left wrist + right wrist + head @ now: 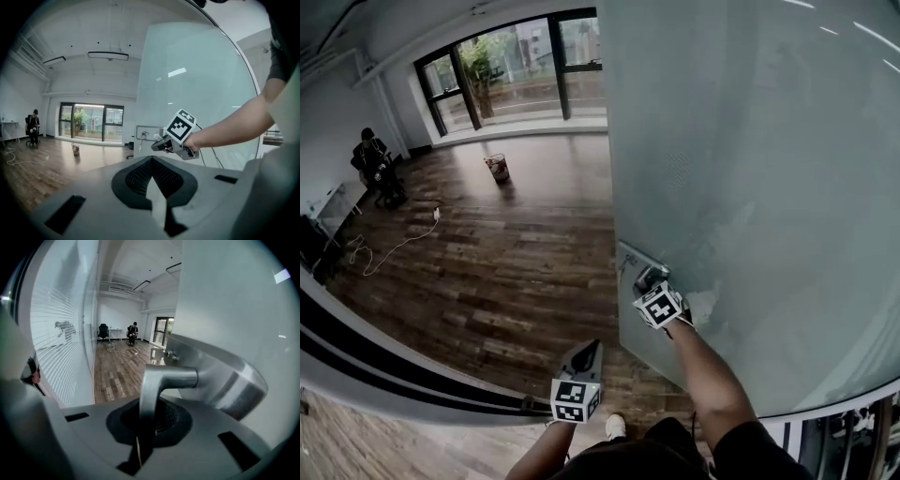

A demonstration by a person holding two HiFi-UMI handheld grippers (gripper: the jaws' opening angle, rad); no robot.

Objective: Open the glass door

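Slippage is the chief risk here. The right gripper (pixel 652 281) has its jaws closed on the lever handle (pixel 161 379), a smooth round metal bar that enters the pads at a slant. If the pull runs along the bar and not across it, the jaws could slide off its end and the glass door (pixel 750 169) would be left to swing freely. The door fills the head view from 12 to 4 o'clock. It already stands away from its frame, with the handle just off centre toward 4 o'clock. A second hazard is the person's shoe (pixel 615 427) at 6 o'clock, which appears to lie close to the door's sweep and could be struck. The left gripper (pixel 584 356), also at 6 o'clock, has its jaws together on nothing and hangs well apart from the door, so it offers no backup.

Much is hidden. The marker cube covers the grip in the head view. The hinge and the door's bottom edge are out of sight. The frosted glass conceals whatever stands behind it. A small fitting on the lock plate (pixel 225 385) is too small to identify.
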